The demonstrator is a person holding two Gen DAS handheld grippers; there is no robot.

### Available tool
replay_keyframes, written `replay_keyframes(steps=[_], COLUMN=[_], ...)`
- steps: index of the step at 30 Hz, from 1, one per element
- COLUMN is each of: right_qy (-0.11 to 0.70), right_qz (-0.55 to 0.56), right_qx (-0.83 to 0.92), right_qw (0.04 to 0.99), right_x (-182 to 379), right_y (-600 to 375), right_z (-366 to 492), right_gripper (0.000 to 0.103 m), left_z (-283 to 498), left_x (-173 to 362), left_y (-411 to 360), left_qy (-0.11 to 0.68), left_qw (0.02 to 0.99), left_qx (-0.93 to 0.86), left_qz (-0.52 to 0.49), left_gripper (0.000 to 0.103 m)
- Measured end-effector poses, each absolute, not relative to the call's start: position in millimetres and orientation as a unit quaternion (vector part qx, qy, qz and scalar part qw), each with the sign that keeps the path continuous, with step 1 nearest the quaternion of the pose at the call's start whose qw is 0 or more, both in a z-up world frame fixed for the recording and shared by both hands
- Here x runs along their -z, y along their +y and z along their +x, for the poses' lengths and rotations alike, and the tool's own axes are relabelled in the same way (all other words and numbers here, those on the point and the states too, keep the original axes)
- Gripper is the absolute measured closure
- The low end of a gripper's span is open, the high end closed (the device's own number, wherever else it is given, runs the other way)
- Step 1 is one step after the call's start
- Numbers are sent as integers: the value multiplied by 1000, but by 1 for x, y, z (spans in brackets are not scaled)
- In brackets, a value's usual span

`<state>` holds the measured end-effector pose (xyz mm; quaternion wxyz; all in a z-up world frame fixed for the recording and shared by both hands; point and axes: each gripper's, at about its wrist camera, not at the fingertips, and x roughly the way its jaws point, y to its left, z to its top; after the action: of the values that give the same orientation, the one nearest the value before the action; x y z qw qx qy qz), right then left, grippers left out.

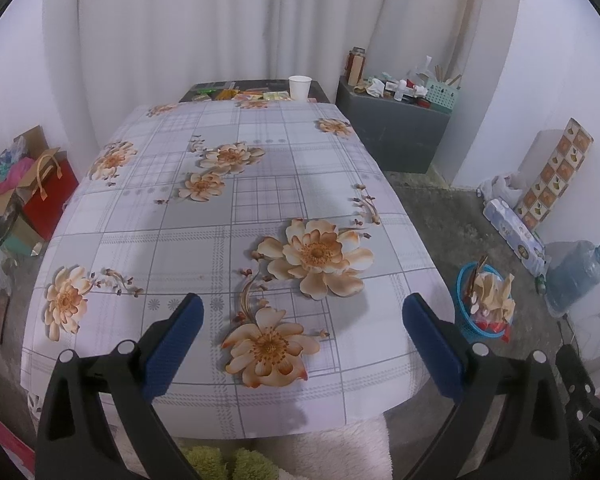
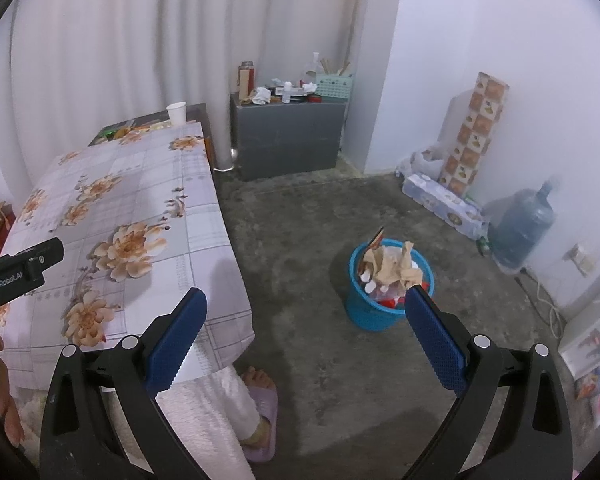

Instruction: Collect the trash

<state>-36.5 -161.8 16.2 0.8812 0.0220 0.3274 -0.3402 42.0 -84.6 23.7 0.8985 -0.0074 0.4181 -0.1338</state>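
trash (image 2: 392,270) heaped in blue bin (image 2: 374,314); l gripper (image 1: 302,322) & r gripper (image 2: 306,320) both agape, empty

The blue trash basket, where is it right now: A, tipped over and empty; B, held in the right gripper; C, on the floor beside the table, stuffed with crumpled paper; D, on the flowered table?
C: the blue trash basket stands upright on the concrete floor, apart from the table, with crumpled paper heaped above its rim.

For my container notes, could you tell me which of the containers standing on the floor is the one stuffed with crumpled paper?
The blue plastic basket beside the table, heaped with crumpled brown paper. The water jug by the wall is closed and holds no paper.
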Motion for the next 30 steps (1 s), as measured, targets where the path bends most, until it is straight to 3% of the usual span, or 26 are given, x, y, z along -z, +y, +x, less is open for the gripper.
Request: replay_keyframes(steps=[30], right_qy=[322], right_qz=[22], right_qx=[354], right_qw=[878], right_x=[-21], right_y=[-178], right_z=[-47], right_gripper=[8], left_z=[34], left_x=[-24], left_y=[-87], left_qy=[409], left_qw=[898], left_qx=[156], left_qz=[55], left_gripper=[5])
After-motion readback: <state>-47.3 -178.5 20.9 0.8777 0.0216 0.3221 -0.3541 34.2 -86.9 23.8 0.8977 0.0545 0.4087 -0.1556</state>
